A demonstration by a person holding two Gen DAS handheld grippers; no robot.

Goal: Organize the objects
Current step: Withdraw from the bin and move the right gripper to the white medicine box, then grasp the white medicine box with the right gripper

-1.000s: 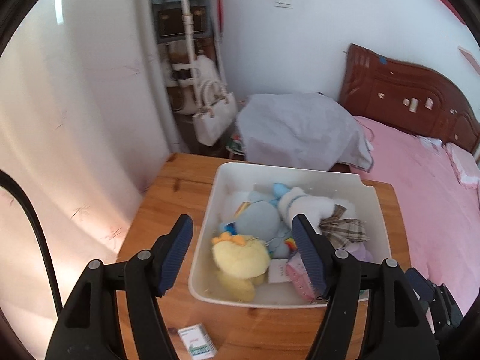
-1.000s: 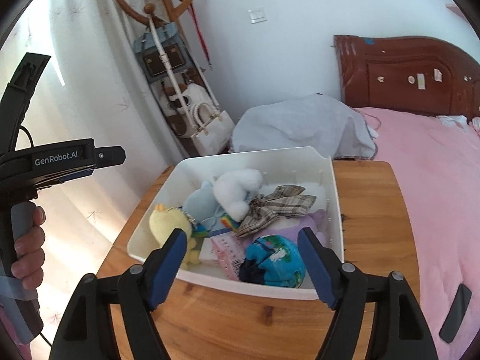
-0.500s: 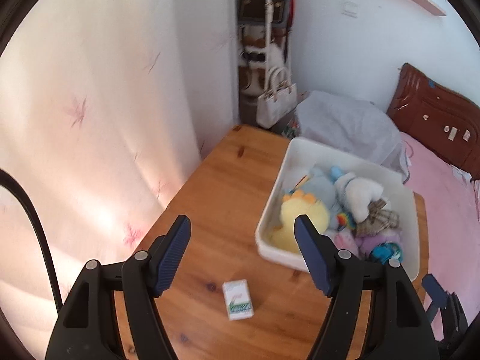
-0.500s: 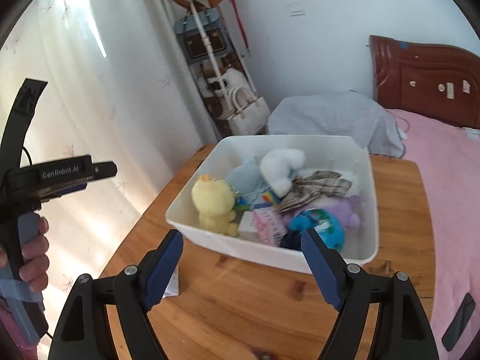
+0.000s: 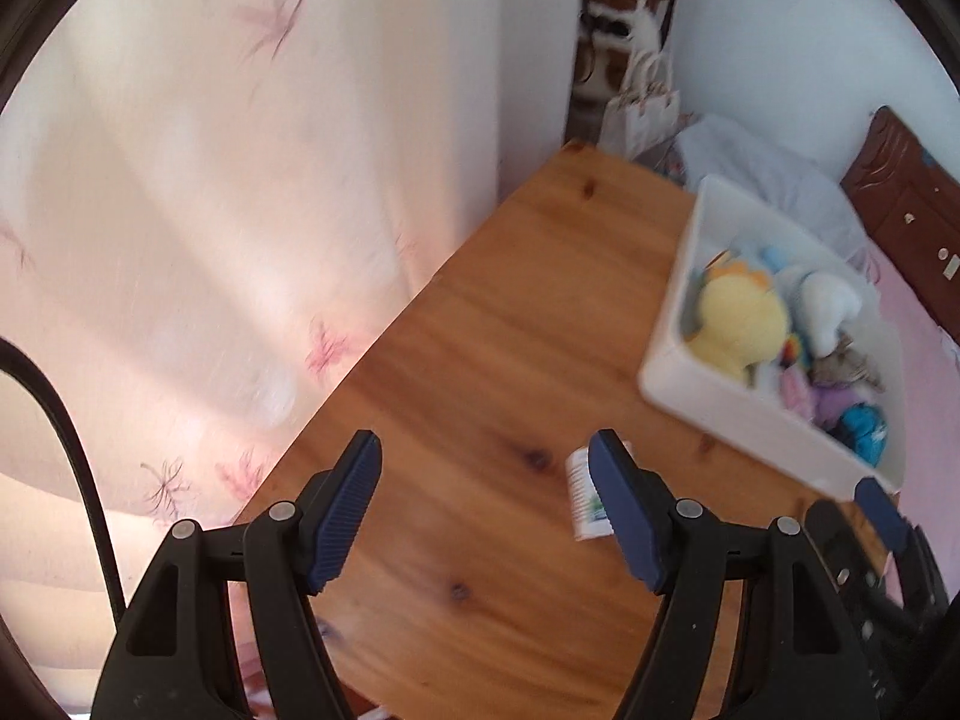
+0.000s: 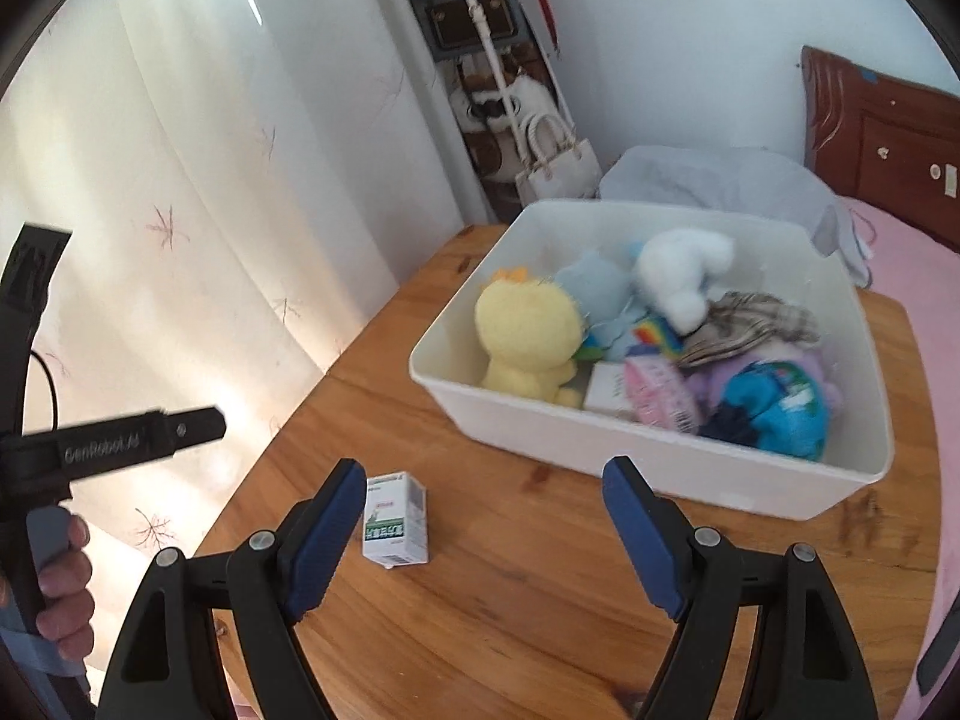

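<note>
the step in hand looks like fetching the last loose item: a small white and green carton (image 6: 395, 519) lies flat on the wooden table (image 6: 540, 600), outside the white bin (image 6: 660, 462) that already holds a yellow plush duck (image 6: 528, 336), a white plush (image 6: 684, 270), a blue ball (image 6: 774, 408) and other soft things.

the right gripper (image 6: 477, 531) hangs over the table with its jaws apart and nothing between them; the carton sits just inside its left finger, the bin beyond its fingertips. the left gripper (image 5: 483, 501) is also spread and empty; the carton (image 5: 585, 498) peeks out from behind its right finger, with the bin (image 5: 738, 402) off to the right and farther out.

i judge the next move calls for centring one pair of jaws over the carton, lowering, and closing across its narrow sides before carrying it to the bin.
</note>
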